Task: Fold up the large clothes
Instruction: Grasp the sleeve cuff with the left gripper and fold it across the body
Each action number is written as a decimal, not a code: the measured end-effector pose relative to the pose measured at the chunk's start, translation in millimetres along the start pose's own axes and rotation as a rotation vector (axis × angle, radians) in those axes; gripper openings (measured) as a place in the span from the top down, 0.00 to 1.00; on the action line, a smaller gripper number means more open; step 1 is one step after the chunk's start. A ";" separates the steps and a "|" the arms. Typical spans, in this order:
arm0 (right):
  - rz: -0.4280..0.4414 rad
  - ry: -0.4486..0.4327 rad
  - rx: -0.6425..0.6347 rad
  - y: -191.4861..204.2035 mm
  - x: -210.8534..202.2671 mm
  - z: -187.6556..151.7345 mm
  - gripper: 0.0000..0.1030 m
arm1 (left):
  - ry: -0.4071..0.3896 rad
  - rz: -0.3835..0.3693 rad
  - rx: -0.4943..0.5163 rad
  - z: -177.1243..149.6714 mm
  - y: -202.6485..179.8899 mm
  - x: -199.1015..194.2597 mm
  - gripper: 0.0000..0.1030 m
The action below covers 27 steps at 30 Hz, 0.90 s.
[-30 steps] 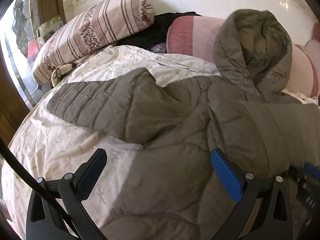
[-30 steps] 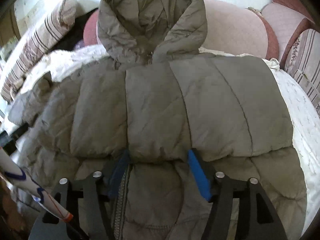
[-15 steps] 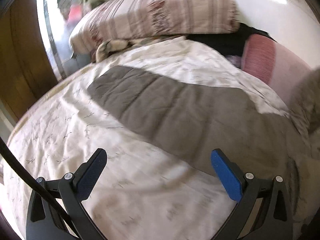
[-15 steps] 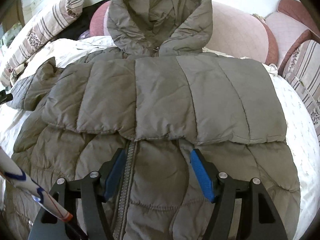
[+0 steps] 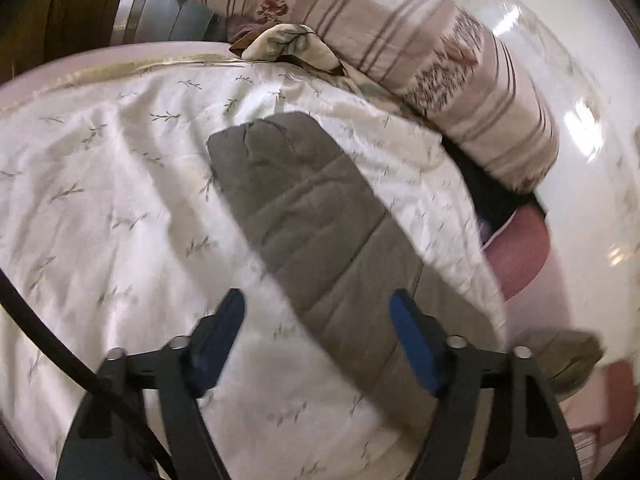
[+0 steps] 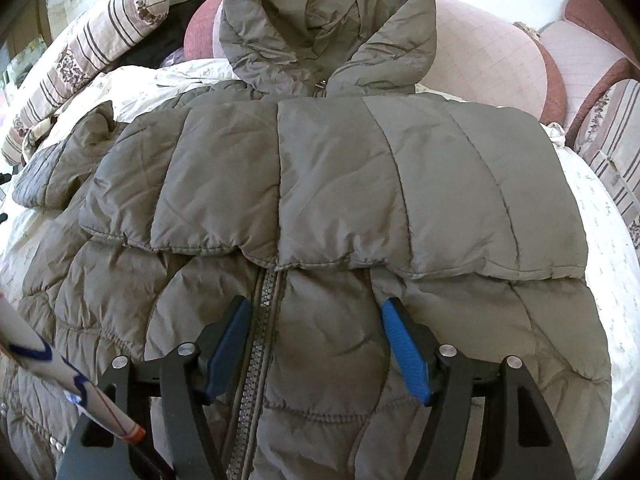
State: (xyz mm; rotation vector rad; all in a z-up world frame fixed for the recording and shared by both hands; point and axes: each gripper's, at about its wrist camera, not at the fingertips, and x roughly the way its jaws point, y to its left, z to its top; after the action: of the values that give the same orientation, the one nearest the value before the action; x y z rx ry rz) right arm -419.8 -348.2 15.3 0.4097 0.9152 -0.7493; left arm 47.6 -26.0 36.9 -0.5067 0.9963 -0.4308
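Observation:
A grey-brown quilted hooded jacket [image 6: 340,176] lies front-up on the bed, hood [image 6: 324,20] towards the cushions. One sleeve [image 6: 440,184] is folded across its chest. The other sleeve [image 5: 304,208] stretches out flat over the sheet. My left gripper [image 5: 316,298] hovers over this sleeve's upper part with its jaws closing; the sleeve passes between them, nearer the right finger, and the pads do not press it. My right gripper [image 6: 316,304] stands open just above the jacket front, below the folded sleeve's edge, with the zipper [image 6: 262,320] by its left finger.
A white leaf-print sheet [image 5: 100,200] covers the bed. A striped bolster [image 5: 400,40] and a black garment [image 5: 492,192] lie at the head. Pink cushions [image 6: 488,52] line the back. A white stick with blue marks [image 6: 60,384] crosses the lower left.
The left view swung from the jacket body out to the outstretched sleeve, and its jaws narrowed. The right gripper drew back a little from the folded sleeve's edge.

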 end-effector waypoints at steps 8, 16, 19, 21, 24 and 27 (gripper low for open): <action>0.007 0.003 -0.005 -1.1 5.5 0.1 0.25 | 0.006 -0.015 -0.091 25.0 33.4 31.3 0.63; 0.008 -0.004 -0.008 -0.9 6.9 -1.6 0.24 | -0.036 -0.032 -0.108 43.4 37.6 54.8 0.59; 0.007 -0.007 -0.004 -1.2 8.1 -1.5 0.23 | -0.058 -0.007 -0.091 44.4 30.7 52.9 0.87; 0.001 -0.007 -0.005 0.1 7.9 -1.2 0.23 | -0.080 0.010 -0.065 44.3 24.0 47.2 0.88; 0.002 -0.014 -0.008 -0.1 3.7 0.1 0.25 | -0.122 0.016 -0.025 43.5 6.4 29.0 0.89; 0.051 -0.103 0.024 -5.4 -22.2 6.4 0.29 | -0.168 0.001 0.053 40.0 -24.2 4.5 0.89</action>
State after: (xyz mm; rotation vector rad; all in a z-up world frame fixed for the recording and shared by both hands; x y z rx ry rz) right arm -428.8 -346.8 37.2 0.4104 0.7976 -0.7286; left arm 81.9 -39.8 65.8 -0.4868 0.8214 -0.4055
